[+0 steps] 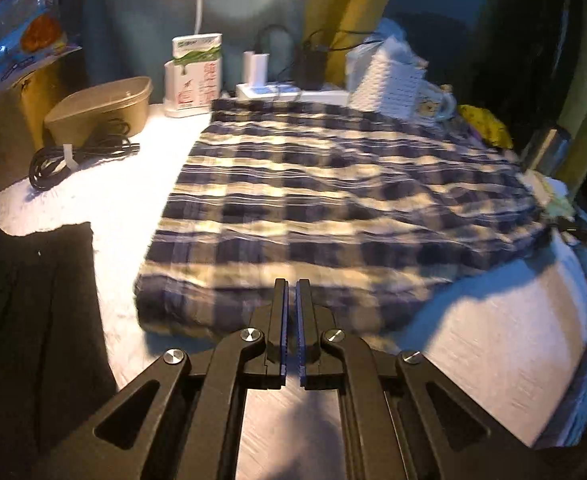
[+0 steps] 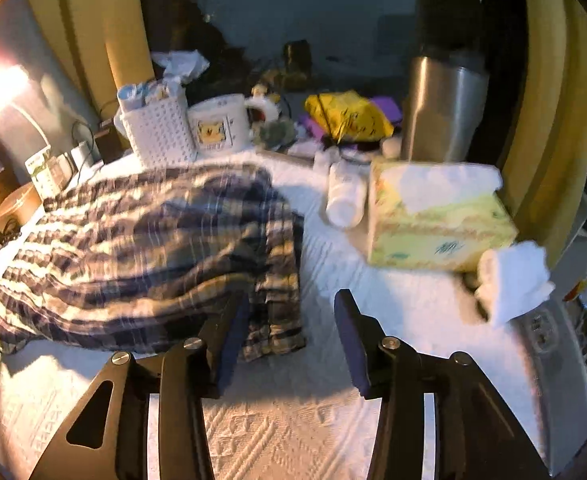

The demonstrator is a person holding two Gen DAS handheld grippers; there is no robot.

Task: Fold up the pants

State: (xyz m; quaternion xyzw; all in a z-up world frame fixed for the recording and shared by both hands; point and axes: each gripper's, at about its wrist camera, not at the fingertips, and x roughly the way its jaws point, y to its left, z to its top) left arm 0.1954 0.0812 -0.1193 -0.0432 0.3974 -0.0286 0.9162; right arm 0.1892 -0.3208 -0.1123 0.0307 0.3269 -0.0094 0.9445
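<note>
The navy and cream plaid pants (image 1: 325,200) lie folded on the white textured cloth (image 1: 493,340). In the right wrist view the pants (image 2: 145,248) lie left of centre, their gathered end near the front. My left gripper (image 1: 292,286) is shut and empty, its tips just over the pants' near edge. My right gripper (image 2: 291,300) is open and empty, with its left finger at the pants' gathered edge and its right finger over bare cloth.
A black garment (image 1: 33,320) lies at the left. A brown tub (image 1: 101,106), coiled cable (image 1: 73,156) and boxes stand behind. On the right are a tissue box (image 2: 437,220), a white bottle (image 2: 345,196), a rolled towel (image 2: 513,280), a steel tumbler (image 2: 441,108), a mug (image 2: 217,124) and a white basket (image 2: 157,128).
</note>
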